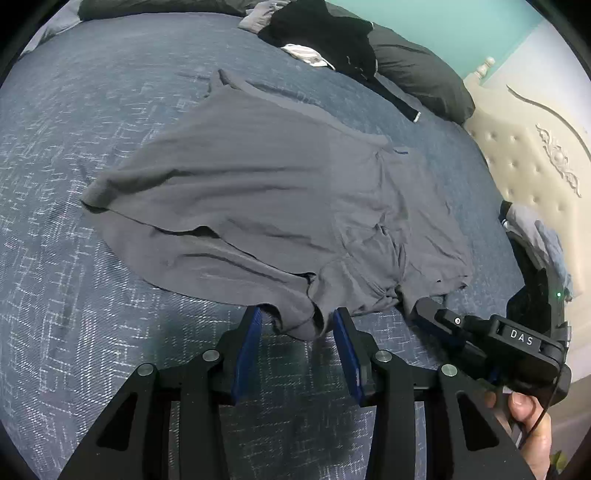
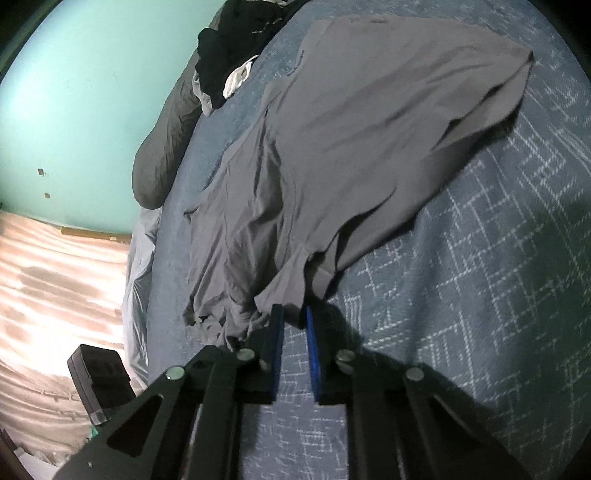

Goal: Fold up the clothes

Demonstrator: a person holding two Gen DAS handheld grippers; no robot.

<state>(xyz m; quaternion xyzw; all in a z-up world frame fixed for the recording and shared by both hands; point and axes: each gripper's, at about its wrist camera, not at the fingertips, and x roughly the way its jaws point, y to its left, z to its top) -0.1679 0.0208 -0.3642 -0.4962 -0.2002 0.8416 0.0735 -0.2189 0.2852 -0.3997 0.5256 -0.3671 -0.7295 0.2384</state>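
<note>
Grey cotton T-shirt lies spread on the blue patterned bedspread, its near edge between the gaping left hand-held gripper; the right hand-held gripper, jaws parted, sits at its crumpled corner.

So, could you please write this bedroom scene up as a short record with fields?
surface: blue bedspread with white crosshatch pattern
garment: grey crumpled T-shirt, spread out, not yet folded
left claw: open, grey hem between its blue pads
right claw: open, at the shirt's near edge
background: pile of black clothes against a dark grey pillow
headboard: cream tufted headboard
</note>
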